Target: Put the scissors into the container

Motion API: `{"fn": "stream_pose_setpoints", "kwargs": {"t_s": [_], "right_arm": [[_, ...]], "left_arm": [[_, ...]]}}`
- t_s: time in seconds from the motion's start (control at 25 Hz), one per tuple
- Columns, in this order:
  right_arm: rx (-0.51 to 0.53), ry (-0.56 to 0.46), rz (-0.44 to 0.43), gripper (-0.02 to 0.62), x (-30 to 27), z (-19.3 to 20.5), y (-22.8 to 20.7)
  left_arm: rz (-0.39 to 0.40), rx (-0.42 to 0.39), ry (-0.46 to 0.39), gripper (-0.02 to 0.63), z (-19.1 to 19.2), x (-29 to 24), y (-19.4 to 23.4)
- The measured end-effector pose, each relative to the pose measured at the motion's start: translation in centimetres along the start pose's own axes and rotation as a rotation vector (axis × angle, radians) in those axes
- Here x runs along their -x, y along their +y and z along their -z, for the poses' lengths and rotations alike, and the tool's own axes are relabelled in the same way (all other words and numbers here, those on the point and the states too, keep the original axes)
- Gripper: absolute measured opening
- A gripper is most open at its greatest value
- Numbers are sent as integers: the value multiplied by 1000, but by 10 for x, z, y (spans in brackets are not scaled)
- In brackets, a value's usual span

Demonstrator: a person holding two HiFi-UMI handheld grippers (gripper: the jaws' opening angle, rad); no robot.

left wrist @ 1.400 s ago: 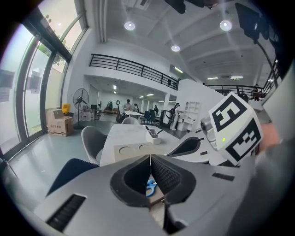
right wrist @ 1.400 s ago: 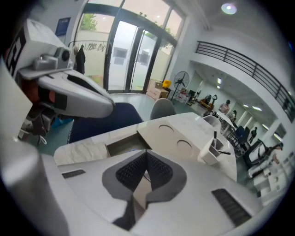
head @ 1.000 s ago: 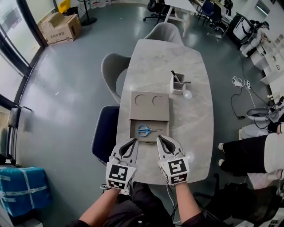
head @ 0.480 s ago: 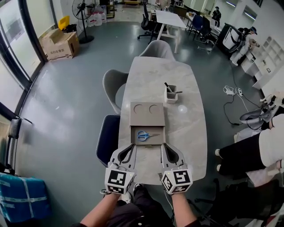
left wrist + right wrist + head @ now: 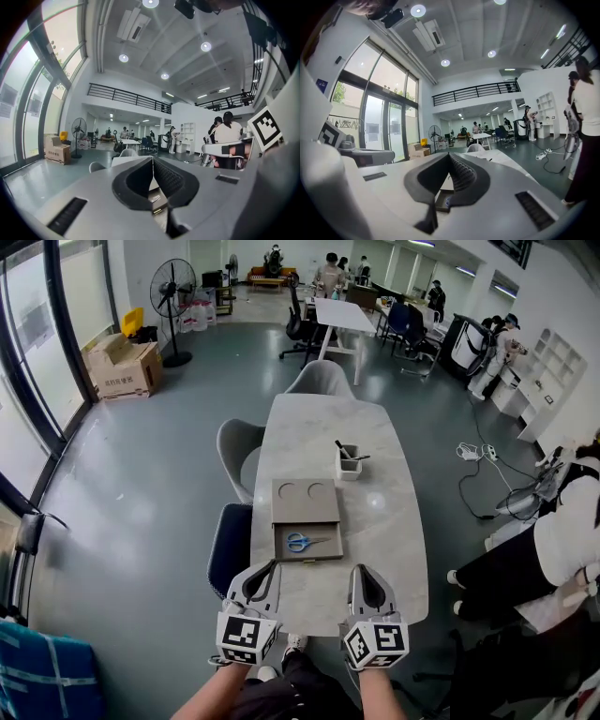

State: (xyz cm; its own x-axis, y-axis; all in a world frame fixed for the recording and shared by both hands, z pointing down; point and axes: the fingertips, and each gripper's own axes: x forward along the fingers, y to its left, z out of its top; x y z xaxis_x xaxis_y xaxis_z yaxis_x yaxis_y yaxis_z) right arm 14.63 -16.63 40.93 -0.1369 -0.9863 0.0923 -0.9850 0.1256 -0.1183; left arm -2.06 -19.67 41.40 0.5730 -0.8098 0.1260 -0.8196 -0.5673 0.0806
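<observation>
Blue-handled scissors (image 5: 300, 542) lie flat in an open brown cardboard tray (image 5: 325, 553) on the grey marble table (image 5: 384, 521). The tray's lid part with two round cut-outs (image 5: 306, 501) lies just beyond it. Farther off and to the right stands the small grey container (image 5: 349, 468) with pens in it. My left gripper (image 5: 271, 565) and right gripper (image 5: 360, 570) hover side by side over the table's near edge, short of the tray, both shut and empty. In the left gripper view (image 5: 152, 160) and the right gripper view (image 5: 450, 155) the jaw tips meet.
Two chairs (image 5: 238, 444) (image 5: 229, 542) stand along the table's left side and one (image 5: 322, 379) at its far end. A person sits close to the right (image 5: 534, 559). Cables lie on the floor at the right; a cardboard box and a fan stand at the far left.
Both grippers have drawn back from the tray toward the table's near edge. The head view has lifted, so the table looks smaller and farther. The jaws stay shut.
</observation>
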Motion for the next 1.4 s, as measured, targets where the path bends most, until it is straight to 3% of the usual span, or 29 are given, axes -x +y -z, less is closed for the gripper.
{"fn": "stream_pose_setpoints", "kwargs": {"t_s": [0.6,1.4], "right_arm": [[34,-66,8,-3,44,-23,28],[45,-98,-9,-5,59,-33,38]], "left_arm": [[-1,-28,-69,17,-22,45,-15],[13,-50,-105,17,-35,58,-28]]}}
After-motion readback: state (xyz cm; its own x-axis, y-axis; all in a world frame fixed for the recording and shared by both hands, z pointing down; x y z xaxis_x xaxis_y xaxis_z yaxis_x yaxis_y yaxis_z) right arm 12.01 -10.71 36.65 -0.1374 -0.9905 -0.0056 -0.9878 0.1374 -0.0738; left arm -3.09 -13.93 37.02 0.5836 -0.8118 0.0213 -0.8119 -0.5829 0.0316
